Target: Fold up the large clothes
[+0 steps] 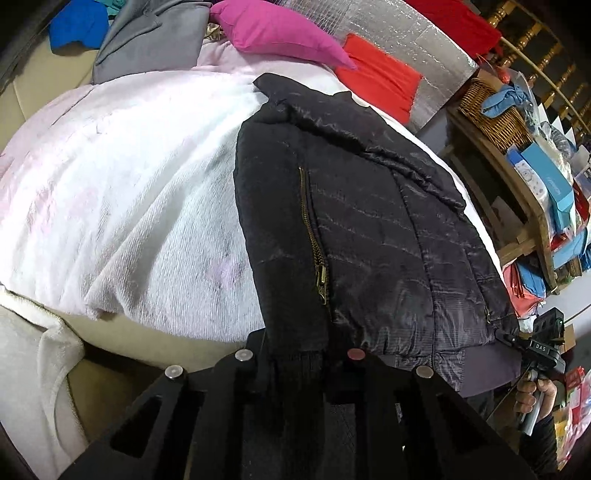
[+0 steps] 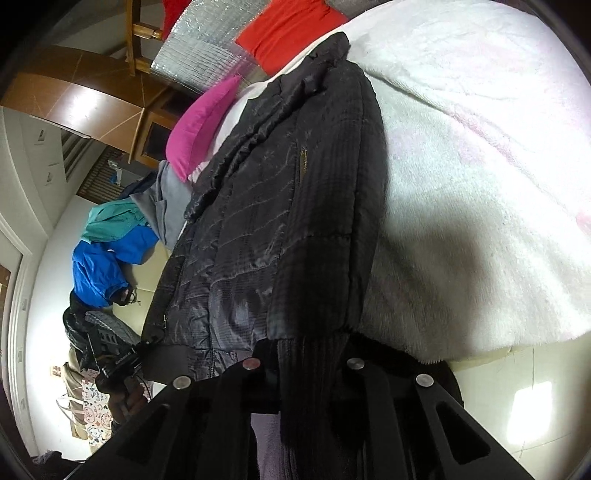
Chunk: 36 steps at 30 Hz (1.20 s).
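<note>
On the bed, the black jacket (image 1: 354, 206) stretches lengthwise away from both hand-held grippers — left (image 1: 299, 360), right (image 2: 303, 363) — each apparently clenched on its ribbed hem.

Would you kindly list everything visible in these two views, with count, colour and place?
jacket: one, black, on the blanket, hem toward both grippers
blanket: one, white-pink, under the jacket
pillow: one, magenta, beyond the collar
red cushion: one, beside the pillow
grey garment: one, far edge
blue garment: one, beside the grey one
basket: one, wicker, on a cluttered wooden shelf
left gripper: black, shut on the ribbed hem
right gripper: black, shut on the ribbed hem
</note>
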{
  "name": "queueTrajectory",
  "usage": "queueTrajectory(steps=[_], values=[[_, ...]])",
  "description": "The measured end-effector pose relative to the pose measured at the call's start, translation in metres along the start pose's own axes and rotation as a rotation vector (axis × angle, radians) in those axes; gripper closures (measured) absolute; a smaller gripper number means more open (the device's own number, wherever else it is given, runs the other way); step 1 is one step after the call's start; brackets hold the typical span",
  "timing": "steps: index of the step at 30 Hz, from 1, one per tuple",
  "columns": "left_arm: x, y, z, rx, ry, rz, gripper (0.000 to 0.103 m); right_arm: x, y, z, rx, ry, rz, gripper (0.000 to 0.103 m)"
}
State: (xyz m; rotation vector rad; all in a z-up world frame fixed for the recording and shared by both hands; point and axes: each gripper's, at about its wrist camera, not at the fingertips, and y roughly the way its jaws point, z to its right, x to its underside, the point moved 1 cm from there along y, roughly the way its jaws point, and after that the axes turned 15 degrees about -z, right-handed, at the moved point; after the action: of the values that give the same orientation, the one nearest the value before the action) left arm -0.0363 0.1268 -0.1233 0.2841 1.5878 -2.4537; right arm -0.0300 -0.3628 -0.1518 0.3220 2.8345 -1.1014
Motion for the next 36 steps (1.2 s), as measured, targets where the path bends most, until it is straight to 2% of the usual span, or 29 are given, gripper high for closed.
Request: queueTrajectory(steps=[6,10,30,36], values=[[-0.002,0.012,-0.011,-0.003,-0.026,-0.028,0.085,0.001,0.007,0.021,-0.023,0.049,-0.023,0.088],[-0.005,0.014,-0.008,-0.033,-0.004,-0.030,0.084,0.000,0.007,0.020,-0.011,0.035,-0.028,0.088],[0.000,0.020,-0.015,-0.017,-0.037,-0.046,0.082,0.002,0.010,0.019,-0.009,0.055,-0.044,0.087],[0.001,0.020,-0.012,-0.039,-0.030,-0.042,0.081,0.003,0.010,0.020,-0.015,0.053,-0.042,0.087]])
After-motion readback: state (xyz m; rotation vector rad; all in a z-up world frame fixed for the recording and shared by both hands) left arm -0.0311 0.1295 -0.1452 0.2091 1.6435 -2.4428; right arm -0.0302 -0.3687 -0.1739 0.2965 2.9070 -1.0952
